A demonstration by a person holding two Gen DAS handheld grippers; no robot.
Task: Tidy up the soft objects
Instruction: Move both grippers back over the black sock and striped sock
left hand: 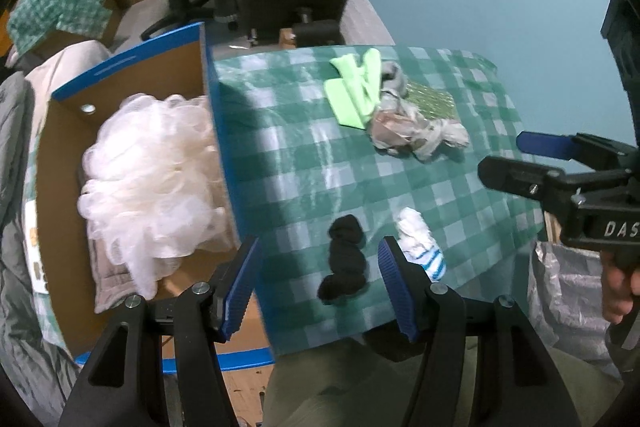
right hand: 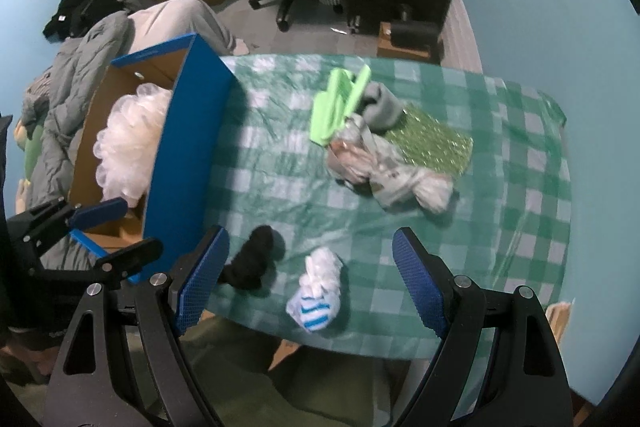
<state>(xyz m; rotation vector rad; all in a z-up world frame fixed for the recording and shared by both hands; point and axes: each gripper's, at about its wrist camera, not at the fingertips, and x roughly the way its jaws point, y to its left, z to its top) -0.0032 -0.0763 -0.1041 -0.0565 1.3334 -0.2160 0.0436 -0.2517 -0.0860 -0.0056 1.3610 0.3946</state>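
Both grippers hang spread and empty over the checked table (right hand: 280,163), left gripper (left hand: 320,283) above a black sock (left hand: 346,263), right gripper (right hand: 316,279) above a striped, probably rolled sock (right hand: 318,291), likely bound for the blue box (left hand: 120,307).

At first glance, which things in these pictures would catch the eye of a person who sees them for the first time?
The green-checked tablecloth fills the middle, with a black sock bundle and a white, blue-striped sock bundle near its front edge. At its left stands a blue cardboard box with a big white mesh puff inside. A bright green cloth tops a small pile farther back.
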